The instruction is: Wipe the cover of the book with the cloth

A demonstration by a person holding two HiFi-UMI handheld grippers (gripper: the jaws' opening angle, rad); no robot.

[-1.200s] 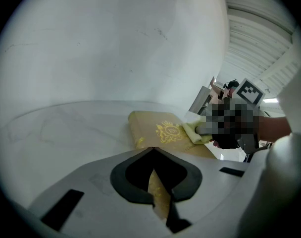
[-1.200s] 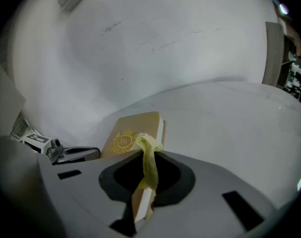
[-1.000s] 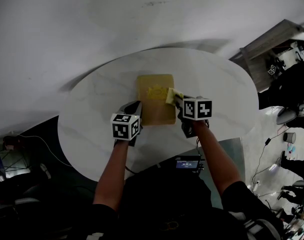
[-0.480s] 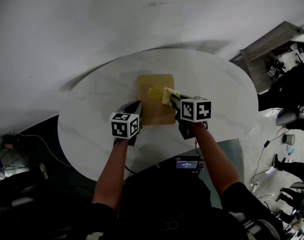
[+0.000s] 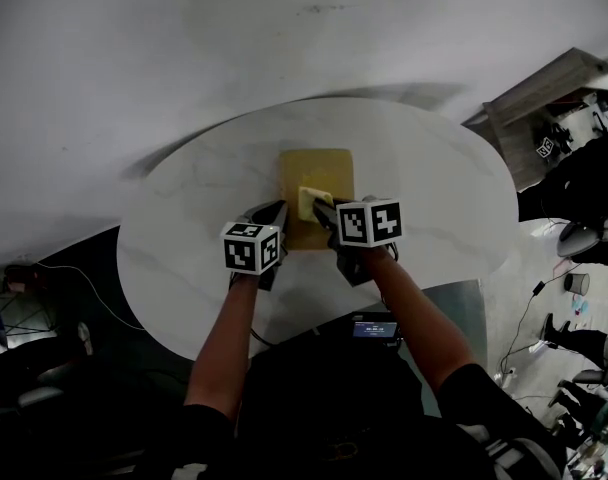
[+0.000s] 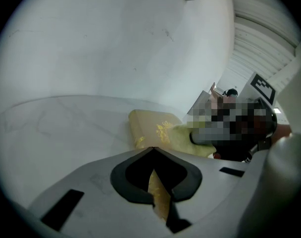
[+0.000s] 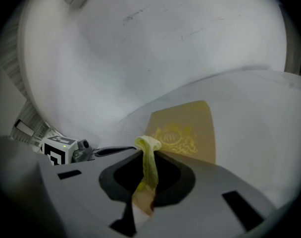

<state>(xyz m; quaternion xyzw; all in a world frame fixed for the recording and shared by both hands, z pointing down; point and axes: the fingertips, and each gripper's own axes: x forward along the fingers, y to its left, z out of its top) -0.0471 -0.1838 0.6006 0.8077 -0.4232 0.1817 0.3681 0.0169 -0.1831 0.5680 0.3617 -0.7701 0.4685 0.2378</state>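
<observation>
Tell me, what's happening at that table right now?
Right gripper: jaws shut on yellow cloth, pressed to book cover. Left gripper: jaws together, at book's near left edge. Nothing blocking the cover.

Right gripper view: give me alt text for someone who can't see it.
The right gripper has its jaws shut on a bunched yellow cloth. Just beyond lies a tan book with a gold crest, flat on a white table.

The right gripper (image 5: 321, 209) hides most of the cloth (image 5: 308, 199) and the near right corner of the book (image 5: 315, 168).
</observation>
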